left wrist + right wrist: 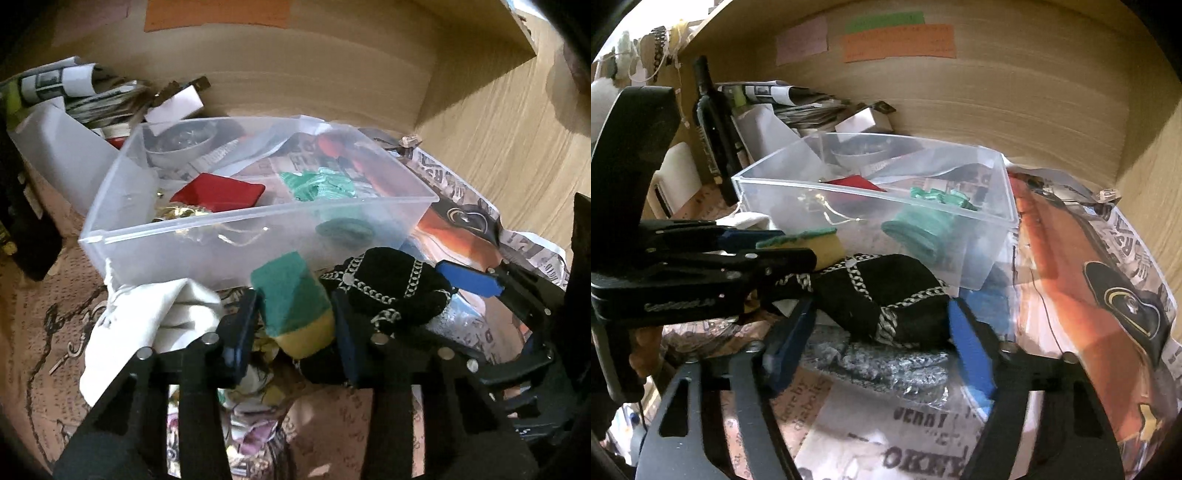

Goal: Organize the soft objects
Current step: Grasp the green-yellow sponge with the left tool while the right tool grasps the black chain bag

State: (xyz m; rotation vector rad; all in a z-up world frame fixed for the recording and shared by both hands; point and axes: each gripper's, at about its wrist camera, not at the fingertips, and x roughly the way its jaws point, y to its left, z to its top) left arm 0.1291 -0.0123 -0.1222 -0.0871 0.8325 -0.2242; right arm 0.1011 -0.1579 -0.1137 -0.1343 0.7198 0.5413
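Observation:
My left gripper (pixel 293 325) is shut on a green and yellow sponge (pixel 291 299), held just in front of the clear plastic bin (pixel 184 236); the sponge also shows in the right wrist view (pixel 812 242). My right gripper (pixel 879 343) is open around a black knit cloth with a white pattern (pixel 886 291), its blue pads on either side, not pressing it. The black cloth also shows in the left wrist view (pixel 391 284), right of the sponge. A white cloth (pixel 147 321) lies left of my left gripper. The bin holds a red pad (pixel 221 192) and green fabric (pixel 317 184).
Crinkled silver material (pixel 886 365) lies under the black cloth. Printed newspaper (pixel 1089 258) covers the shelf floor. A wooden back wall (pixel 960 96) and side wall (pixel 498 122) enclose the space. Papers and a white box (pixel 66 147) are stacked behind the bin at the left.

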